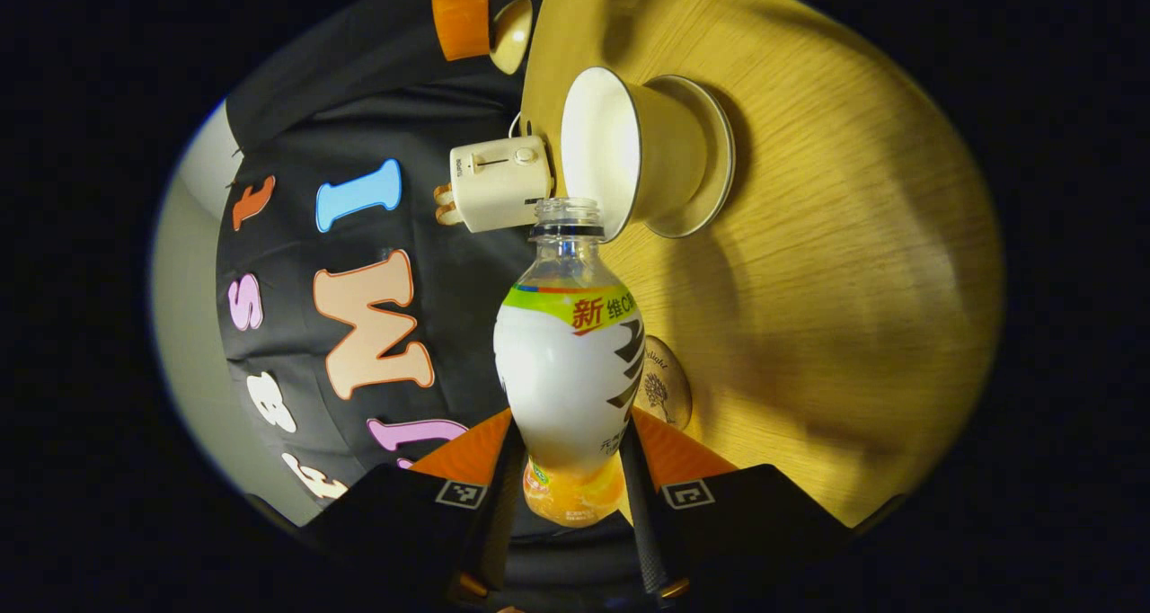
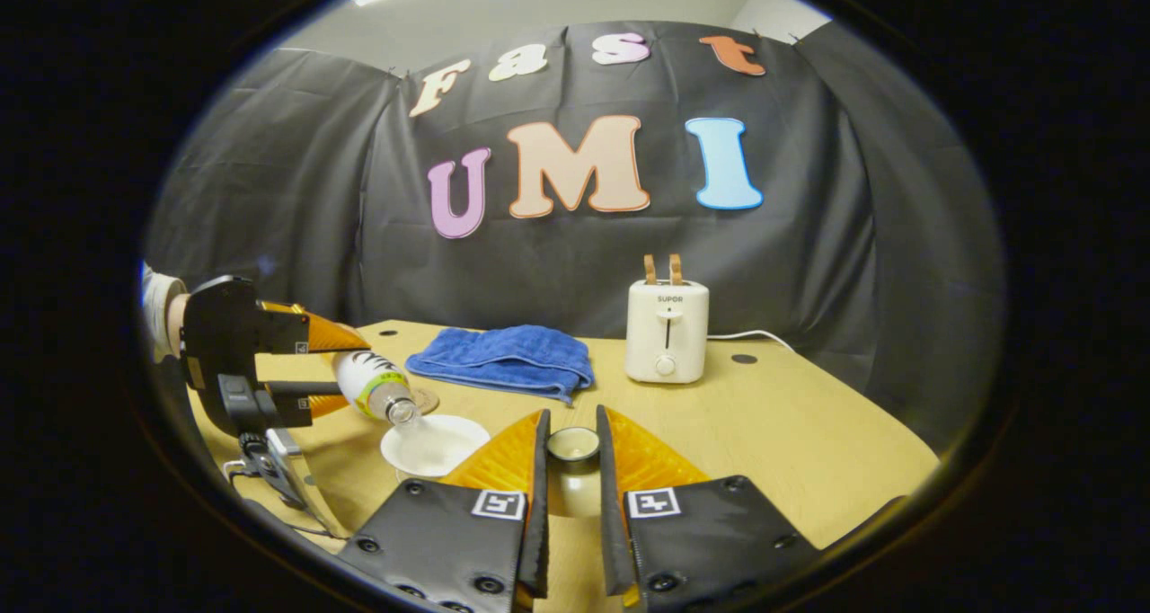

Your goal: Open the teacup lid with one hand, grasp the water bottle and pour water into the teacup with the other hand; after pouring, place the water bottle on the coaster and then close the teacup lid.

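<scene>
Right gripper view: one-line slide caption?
Right gripper holds the teacup lid while the left gripper tips the water bottle over the teacup.

The water bottle (image 1: 570, 370), white-labelled with an orange base and no cap, lies tipped nearly level, its open mouth at the teacup's rim. The teacup (image 1: 629, 159), cream and flared, stands open on its saucer near the bench's front edge. Its lid (image 2: 572, 444) is held apart, aloft. The round coaster (image 1: 663, 381) lies beneath the bottle
</scene>
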A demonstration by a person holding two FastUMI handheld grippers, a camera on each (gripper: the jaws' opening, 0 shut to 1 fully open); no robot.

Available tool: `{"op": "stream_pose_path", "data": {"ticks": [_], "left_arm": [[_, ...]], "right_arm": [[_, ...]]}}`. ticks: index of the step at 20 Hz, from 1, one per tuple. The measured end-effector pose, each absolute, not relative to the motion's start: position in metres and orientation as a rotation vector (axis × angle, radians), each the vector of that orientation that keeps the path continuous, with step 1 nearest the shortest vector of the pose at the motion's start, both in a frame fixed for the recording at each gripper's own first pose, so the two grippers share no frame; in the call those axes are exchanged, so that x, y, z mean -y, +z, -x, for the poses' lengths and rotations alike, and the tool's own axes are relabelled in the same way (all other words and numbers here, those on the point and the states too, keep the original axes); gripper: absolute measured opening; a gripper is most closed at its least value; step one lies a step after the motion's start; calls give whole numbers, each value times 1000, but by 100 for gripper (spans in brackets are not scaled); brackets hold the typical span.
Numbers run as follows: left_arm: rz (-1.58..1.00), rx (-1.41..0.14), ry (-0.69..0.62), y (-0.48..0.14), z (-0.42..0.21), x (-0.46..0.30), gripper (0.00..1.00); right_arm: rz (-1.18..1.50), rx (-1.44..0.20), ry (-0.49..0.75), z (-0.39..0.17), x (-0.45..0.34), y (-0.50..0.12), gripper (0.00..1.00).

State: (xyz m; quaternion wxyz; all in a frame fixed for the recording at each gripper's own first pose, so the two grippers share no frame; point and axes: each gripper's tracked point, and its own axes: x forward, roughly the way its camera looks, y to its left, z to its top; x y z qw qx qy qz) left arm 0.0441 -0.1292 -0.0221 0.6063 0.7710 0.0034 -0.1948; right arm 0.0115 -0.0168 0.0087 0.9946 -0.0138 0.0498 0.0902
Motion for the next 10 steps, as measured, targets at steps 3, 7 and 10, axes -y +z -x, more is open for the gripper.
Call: {"op": "stream_pose_path", "data": {"ticks": [3,7,10], "left_arm": [[-1842,-2,-451,-18,-44,131,55],[-1906,4,-454,-11,-47,132,55],[-1942,10,-454,-8,-51,132,55]], "right_arm": [[27,-102,187,-12,16,7,28],[36,-104,196,-11,14,5,28],[36,-105,201,-11,13,4,28]]}}
